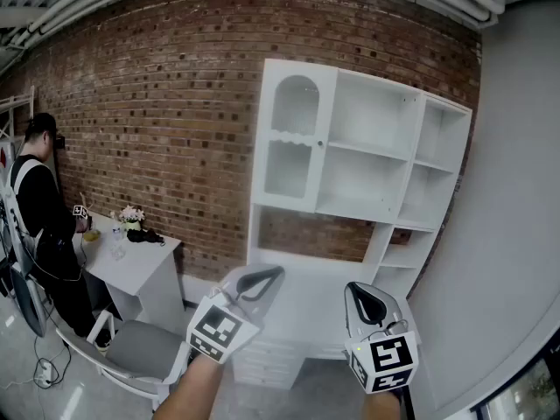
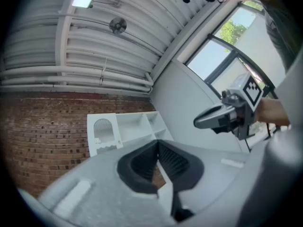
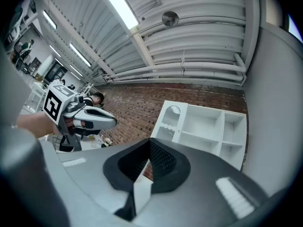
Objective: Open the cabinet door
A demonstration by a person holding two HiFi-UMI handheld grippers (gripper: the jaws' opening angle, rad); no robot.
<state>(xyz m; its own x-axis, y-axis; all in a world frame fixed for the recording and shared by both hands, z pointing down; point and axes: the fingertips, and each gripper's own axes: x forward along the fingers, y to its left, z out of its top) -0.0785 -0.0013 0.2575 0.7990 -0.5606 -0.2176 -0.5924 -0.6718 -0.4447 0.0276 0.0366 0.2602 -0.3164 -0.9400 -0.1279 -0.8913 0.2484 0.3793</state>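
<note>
Cabinet door (image 1: 294,134), white with an arched pane, stands closed at the left end of the white shelf unit (image 1: 372,116) against the brick wall (image 1: 157,103), near 12 o'clock in the head view. The left gripper (image 1: 273,275) at 7 o'clock and the right gripper (image 1: 353,290) at 5 o'clock are well apart from it, each with jaws pressed together on nothing. A person (image 1: 44,217) stands at 9 o'clock beside a small white bench (image 1: 149,274).

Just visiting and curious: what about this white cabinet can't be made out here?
- The cabinet base, head view: partly hidden behind the left gripper and right gripper.
- The door knob, all views: too small to tell its shape.
- The clutter on the side table, head view: too small to name.
</note>
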